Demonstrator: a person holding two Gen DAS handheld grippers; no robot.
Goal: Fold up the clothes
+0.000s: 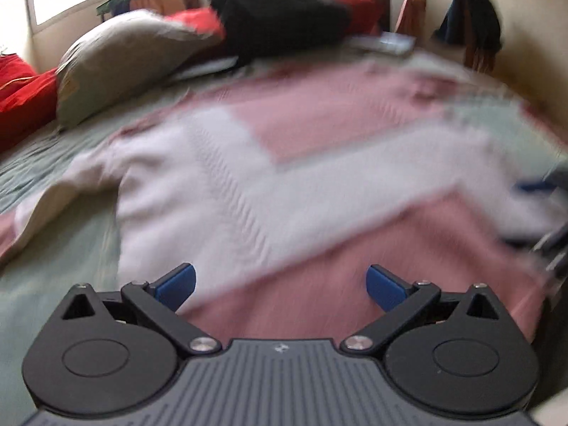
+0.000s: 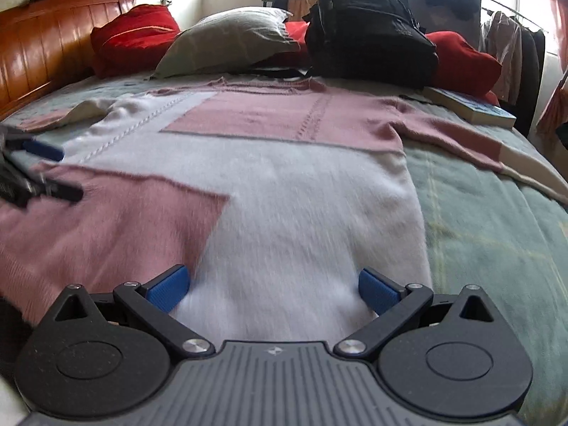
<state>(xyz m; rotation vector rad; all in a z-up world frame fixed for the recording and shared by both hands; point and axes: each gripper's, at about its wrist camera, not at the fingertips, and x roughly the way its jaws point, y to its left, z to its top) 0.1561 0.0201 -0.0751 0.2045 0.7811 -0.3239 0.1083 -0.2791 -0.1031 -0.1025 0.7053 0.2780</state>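
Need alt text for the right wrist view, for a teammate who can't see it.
A pink and white sweater lies spread flat on a green bedspread, with the open right gripper low over its white hem. The left gripper shows at the left edge; a grey pillow and black backpack lie beyond.

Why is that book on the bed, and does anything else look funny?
The book lies at the bed's far edge beside the sweater, close to its spread sleeve. The black backpack sits right above the collar. Both crowd the folding space. The sweater itself lies flat, nothing torn or spilled.
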